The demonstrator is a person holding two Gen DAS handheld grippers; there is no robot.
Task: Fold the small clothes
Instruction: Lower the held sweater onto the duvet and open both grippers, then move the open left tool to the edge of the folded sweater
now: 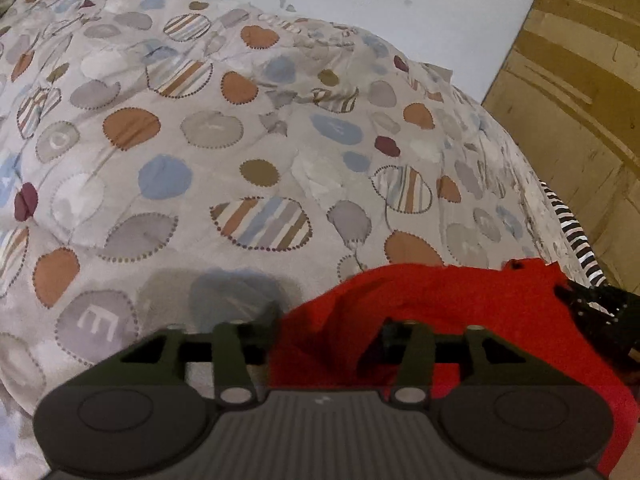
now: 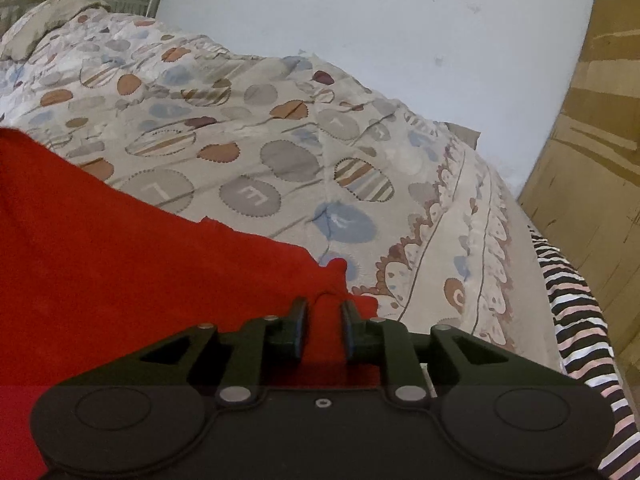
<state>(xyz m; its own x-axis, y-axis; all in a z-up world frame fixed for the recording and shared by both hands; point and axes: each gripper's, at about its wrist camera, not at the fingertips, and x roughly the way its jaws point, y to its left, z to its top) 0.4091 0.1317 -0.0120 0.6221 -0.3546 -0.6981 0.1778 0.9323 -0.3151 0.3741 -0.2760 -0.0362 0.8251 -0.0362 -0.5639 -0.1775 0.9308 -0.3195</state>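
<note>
A red garment [image 2: 120, 264] lies spread on a bed whose quilt [image 2: 280, 152] is printed with balloons. The right claw [image 2: 323, 328] has a fold of the red cloth between its narrowly parted fingers. The left claw [image 1: 326, 332], fingers wide apart, sits at the garment's [image 1: 460, 308] bunched edge. A striped sheet [image 2: 576, 312] shows along the mattress edge, beside a white wall [image 2: 400, 20].
</note>
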